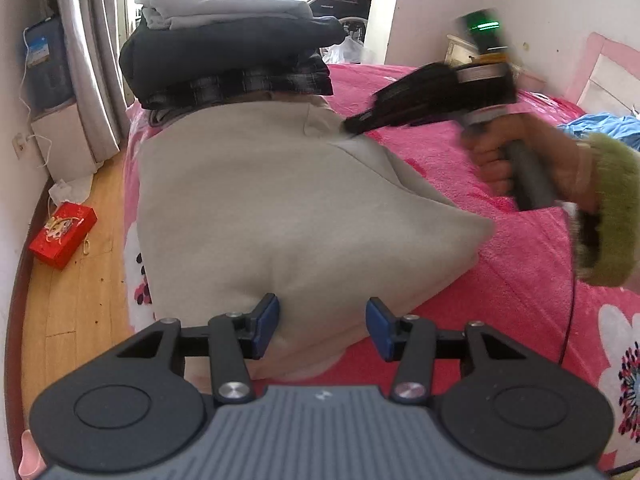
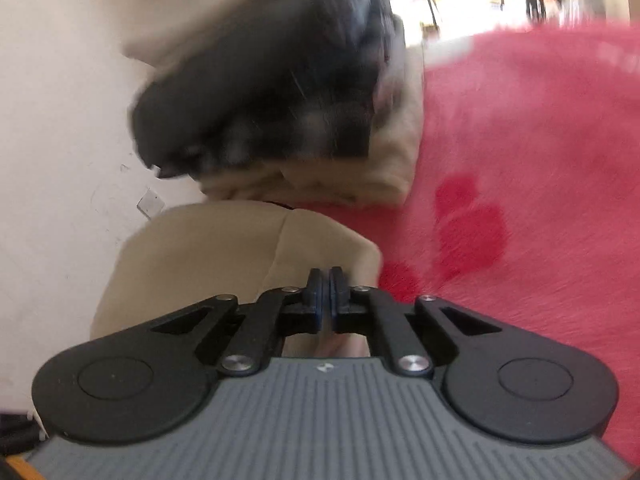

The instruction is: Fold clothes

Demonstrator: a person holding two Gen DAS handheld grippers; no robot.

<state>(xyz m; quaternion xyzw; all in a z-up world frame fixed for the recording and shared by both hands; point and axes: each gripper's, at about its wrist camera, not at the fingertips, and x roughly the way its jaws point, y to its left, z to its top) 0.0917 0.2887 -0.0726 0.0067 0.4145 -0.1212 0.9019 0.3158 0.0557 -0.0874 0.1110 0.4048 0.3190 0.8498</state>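
The left gripper point(image 1: 322, 326) stands with its blue fingers point(image 1: 267, 322) spread apart over the near edge of a beige garment point(image 1: 280, 208). The cloth bulges up between them, but the pads do not appear to press on it; this one looks released. The right gripper point(image 2: 325, 296) has its fingers point(image 2: 316, 294) clenched together. In its own view the garment's far corner point(image 2: 224, 256) lies under and just beyond the tips. Whether a thin layer of cloth is pinched there cannot be told, since the tips meet with no fabric plainly showing between them.

From the left view, the right gripper point(image 1: 352, 124) sits at about two o'clock from the left fingers. It is blurred, its tips touching the garment's far right edge, and a hand point(image 1: 504, 156) in a green fuzzy sleeve point(image 1: 608, 208) carries it.

The garment lies on a pink bed point(image 1: 500, 264), already doubled into a rough, bulky rectangle with a soft, unflattened near edge. It seems partway folded, with at least one more fold or a smoothing pass left.

At twelve o'clock, touching the garment's far end, rises a stack point(image 1: 228, 52) of folded clothes: plaid at the bottom, dark in the middle, pale grey on top. So several pieces look finished. The beige one has not yet joined the stack.
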